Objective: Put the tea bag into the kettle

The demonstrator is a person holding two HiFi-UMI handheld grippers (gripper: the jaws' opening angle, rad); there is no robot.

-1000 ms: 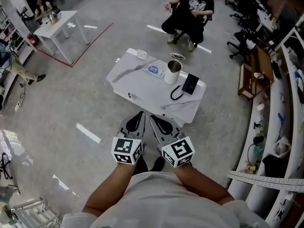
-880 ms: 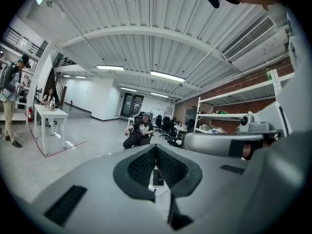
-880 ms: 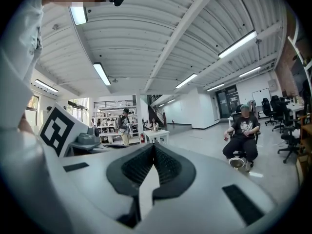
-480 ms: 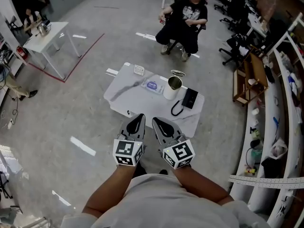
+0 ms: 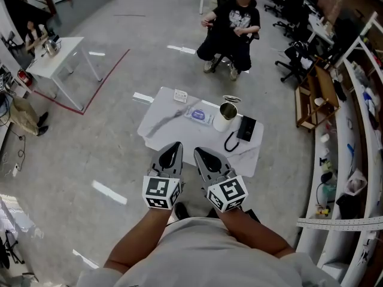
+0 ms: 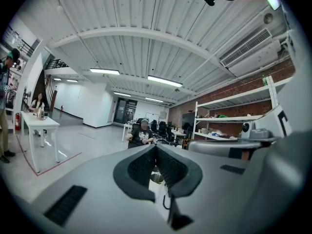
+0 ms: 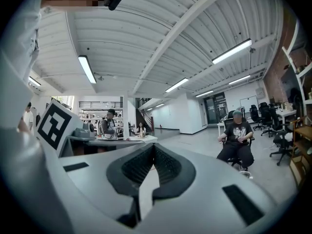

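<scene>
The steel kettle (image 5: 225,117) stands open on a low white table (image 5: 173,130), with its lid (image 5: 231,98) lying just behind it. A flat blue-printed tea bag packet (image 5: 199,116) lies to the kettle's left. Both grippers hang in the air in front of the table's near edge, well short of these things. My left gripper (image 5: 173,149) is shut and holds nothing. My right gripper (image 5: 200,154) beside it is also shut and empty. In the left gripper view (image 6: 156,150) the kettle (image 6: 157,178) shows small below the closed tips. The right gripper view (image 7: 154,147) looks over the room.
A black kettle base with a cord (image 5: 246,128) lies right of the kettle, and a small white box (image 5: 180,95) sits at the table's far left. A person sits on a chair (image 5: 234,23) beyond the table. Shelving (image 5: 353,100) lines the right side; another white table (image 5: 57,55) stands far left.
Both grippers stay side by side and shut. The head view has shifted: the table now sits slightly lower and further right in it.
</scene>
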